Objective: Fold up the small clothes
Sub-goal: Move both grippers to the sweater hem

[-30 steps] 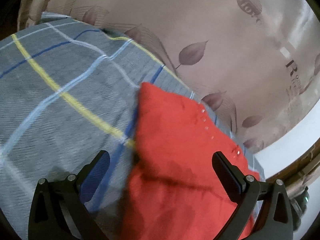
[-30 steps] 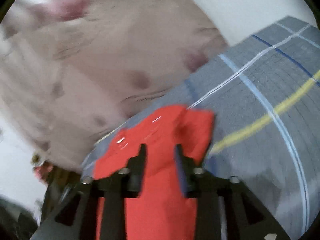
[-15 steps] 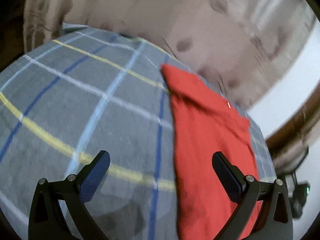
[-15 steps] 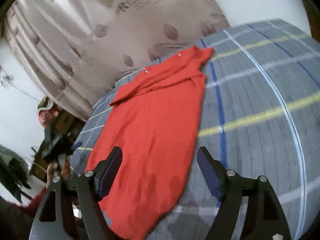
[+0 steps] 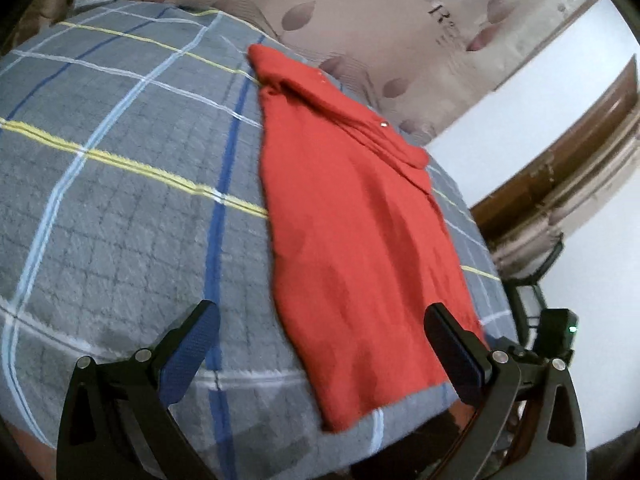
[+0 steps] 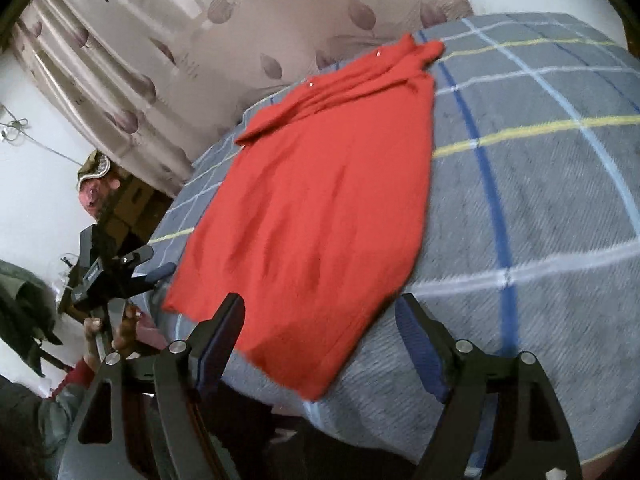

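A red garment (image 5: 360, 220) lies flat on the grey plaid bed cover (image 5: 120, 200), folded lengthwise, with its collar end far and its hem near the bed's front edge. My left gripper (image 5: 320, 344) is open and empty, above the near hem. My right gripper (image 6: 320, 332) is open and empty, above the garment's (image 6: 320, 200) near hem. The left gripper also shows in the right wrist view (image 6: 116, 272), held by a hand off the bed's left side.
A leaf-patterned curtain (image 5: 400, 20) hangs behind the bed. A white wall and a wooden frame (image 5: 560, 152) stand to the right. Boxes and clutter (image 6: 120, 200) sit off the bed's left side. The bed cover (image 6: 540, 200) stretches to the right of the garment.
Both grippers have pulled back from the garment's collar end toward the near edge of the bed. The right gripper, nearly shut over the red cloth a second ago, has opened.
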